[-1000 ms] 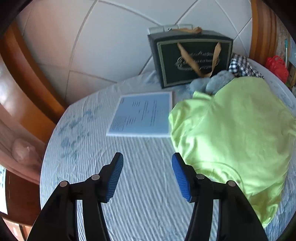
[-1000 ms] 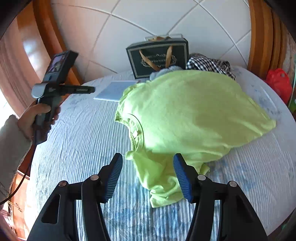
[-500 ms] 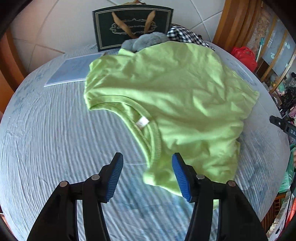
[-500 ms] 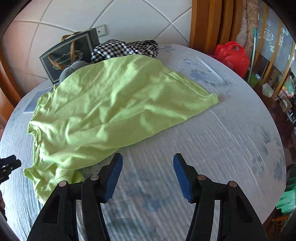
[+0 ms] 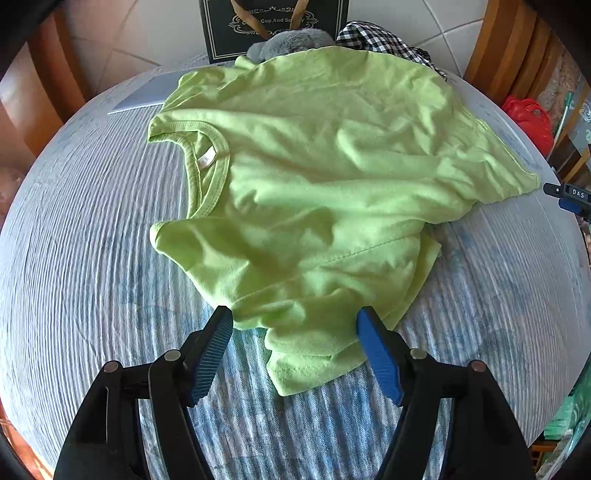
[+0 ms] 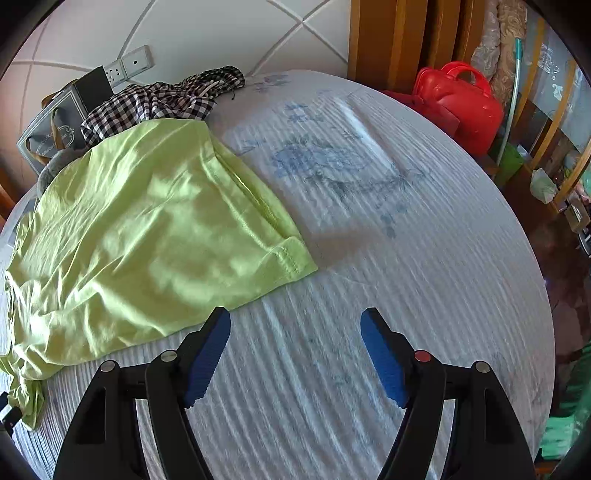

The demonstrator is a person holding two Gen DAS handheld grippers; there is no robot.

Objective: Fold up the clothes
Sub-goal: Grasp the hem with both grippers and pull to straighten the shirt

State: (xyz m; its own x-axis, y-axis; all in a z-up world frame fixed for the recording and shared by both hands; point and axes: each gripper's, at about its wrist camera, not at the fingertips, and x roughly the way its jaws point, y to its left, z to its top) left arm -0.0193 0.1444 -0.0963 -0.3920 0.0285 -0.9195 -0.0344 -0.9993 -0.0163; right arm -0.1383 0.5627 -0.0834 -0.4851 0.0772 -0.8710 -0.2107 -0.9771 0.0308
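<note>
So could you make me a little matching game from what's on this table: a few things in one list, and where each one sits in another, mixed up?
Things:
1. lime green T-shirt
2. checked cloth
3. red bag
4. dark gift bag

Places:
A. off the table, beside the wooden frame
B. standing at the back against the tiled wall
C. spread crumpled across the striped tablecloth, one end between the open left gripper fingers
D. bunched at the far edge, partly under the green fabric

Pairs: 1-C, 2-D, 3-A, 4-B
</note>
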